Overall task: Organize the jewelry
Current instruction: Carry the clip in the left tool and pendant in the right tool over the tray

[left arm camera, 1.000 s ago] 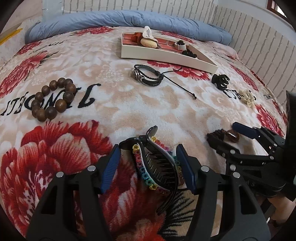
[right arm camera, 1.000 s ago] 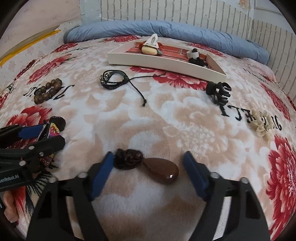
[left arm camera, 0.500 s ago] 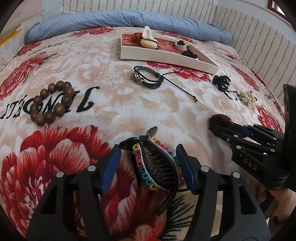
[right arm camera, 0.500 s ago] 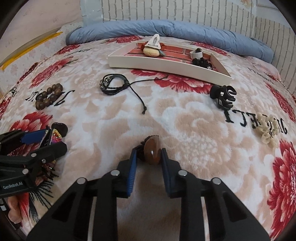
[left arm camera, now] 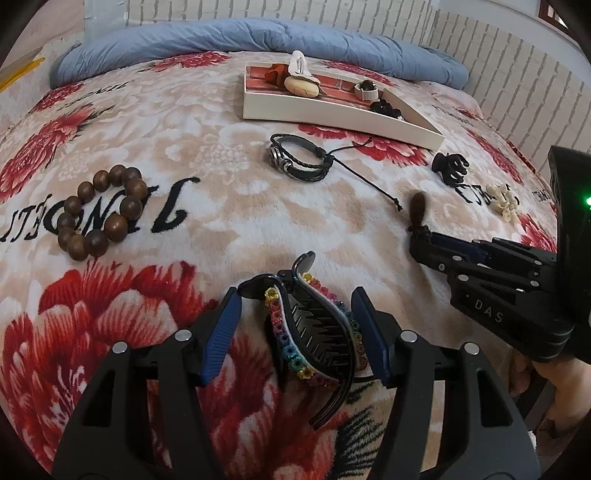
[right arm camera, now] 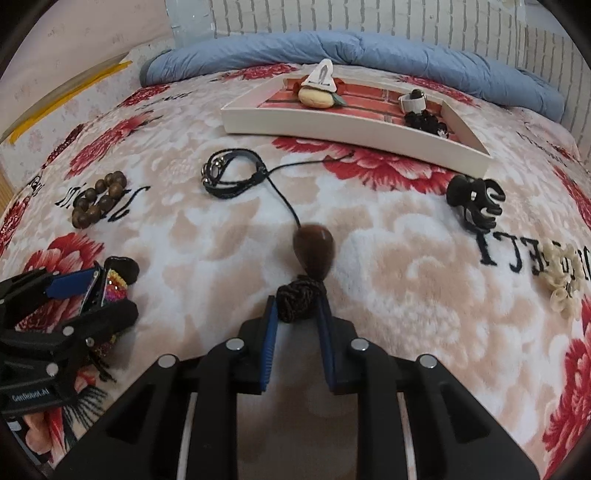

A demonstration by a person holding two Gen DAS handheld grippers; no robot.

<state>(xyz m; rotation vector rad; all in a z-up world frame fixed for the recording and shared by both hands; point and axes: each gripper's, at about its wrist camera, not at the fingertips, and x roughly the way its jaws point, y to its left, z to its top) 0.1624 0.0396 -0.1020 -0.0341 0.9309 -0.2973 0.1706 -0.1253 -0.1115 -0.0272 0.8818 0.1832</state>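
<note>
A bed under a floral blanket (right arm camera: 388, 258) carries a white tray (right arm camera: 351, 127) near its far edge by a blue quilt (right arm camera: 369, 46), a black cord bracelet (right arm camera: 232, 177) before it, wooden beads (right arm camera: 98, 199) leftward, and a black claw clip (right arm camera: 476, 201) and shell flower (right arm camera: 563, 282) rightward.

Beige bed blanket (left arm camera: 229, 229) with red flowers and black lettering – a white tray (left arm camera: 332, 118), brick-red inside; brown bead bracelet (left arm camera: 99, 214); black hair clip (left arm camera: 314, 332) edged in rainbow stones; blue duvet (left arm camera: 258, 35).
</note>
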